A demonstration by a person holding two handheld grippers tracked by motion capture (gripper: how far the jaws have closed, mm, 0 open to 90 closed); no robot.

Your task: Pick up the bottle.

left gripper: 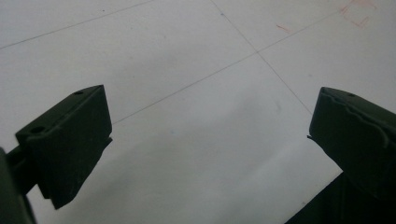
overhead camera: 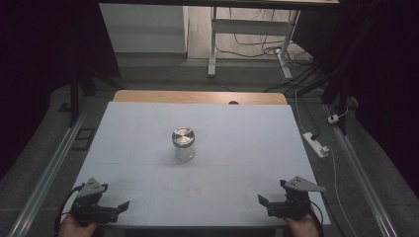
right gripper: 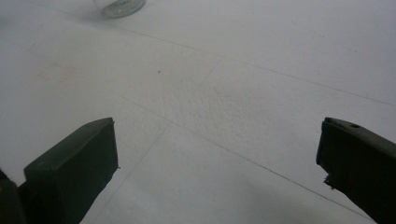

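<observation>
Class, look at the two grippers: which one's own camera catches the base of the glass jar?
The right gripper: the jar shows at its view's top edge. The left gripper faces bare table.

A clear glass jar (overhead camera: 183,144) with a round metal lid screwed on is standing upright, alone, near the middle of the white surface (overhead camera: 237,148).

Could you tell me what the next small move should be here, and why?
Probably bring the right gripper forward toward the glass jar. The jar stands upright mid-table with its metal lid on, untouched, while both grippers sit open at the near edge, the left gripper equally far away.
</observation>
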